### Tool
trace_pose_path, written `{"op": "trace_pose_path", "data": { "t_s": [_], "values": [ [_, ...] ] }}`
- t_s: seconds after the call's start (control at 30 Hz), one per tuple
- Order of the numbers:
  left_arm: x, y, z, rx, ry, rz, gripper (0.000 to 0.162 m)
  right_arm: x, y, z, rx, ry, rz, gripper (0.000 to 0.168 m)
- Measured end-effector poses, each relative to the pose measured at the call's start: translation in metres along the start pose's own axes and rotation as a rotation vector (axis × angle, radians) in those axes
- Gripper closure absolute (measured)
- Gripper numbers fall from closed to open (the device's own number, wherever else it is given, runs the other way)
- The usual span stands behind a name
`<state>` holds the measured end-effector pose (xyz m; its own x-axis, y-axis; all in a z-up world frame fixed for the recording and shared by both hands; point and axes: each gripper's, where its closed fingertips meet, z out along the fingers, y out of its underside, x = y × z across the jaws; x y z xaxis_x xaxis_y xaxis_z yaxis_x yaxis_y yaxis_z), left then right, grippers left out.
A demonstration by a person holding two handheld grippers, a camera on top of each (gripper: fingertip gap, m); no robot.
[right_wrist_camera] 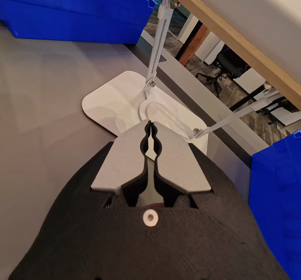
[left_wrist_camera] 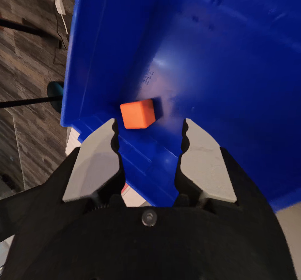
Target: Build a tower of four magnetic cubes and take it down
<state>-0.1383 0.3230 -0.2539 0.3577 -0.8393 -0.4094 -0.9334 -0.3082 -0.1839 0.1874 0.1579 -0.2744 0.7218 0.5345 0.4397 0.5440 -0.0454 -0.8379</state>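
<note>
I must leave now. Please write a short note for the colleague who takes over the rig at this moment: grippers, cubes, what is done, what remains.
Left gripper: open, empty, aimed into the blue bin.
Right gripper: shut, empty, over the grey table, pointing at a white stand base.
Cubes: one orange cube on the bin floor, just ahead of the left fingertips. No others in view.
Done: no tower visible.
Left: cannot tell the phase; the orange cube is loose.

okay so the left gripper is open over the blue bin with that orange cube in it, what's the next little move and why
Probably ease the left gripper forward and a touch toward its left finger, then close. Its jaws stand open and empty, and the orange cube lies on the floor of the blue bin just past the fingertips, nearer the left one than the middle of the gap. The right gripper is shut, holding nothing, over the table.
</note>
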Motion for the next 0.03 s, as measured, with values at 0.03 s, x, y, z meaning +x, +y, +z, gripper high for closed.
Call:
{"op": "trace_pose_path", "data": {
  "t_s": [0.03],
  "values": [
    [-0.0061,0.0047,0.0094,-0.031,-0.008,0.004,0.087,-0.0004,0.0001,0.0,-0.001,-0.001,-0.003,0.168]
  ]
}}
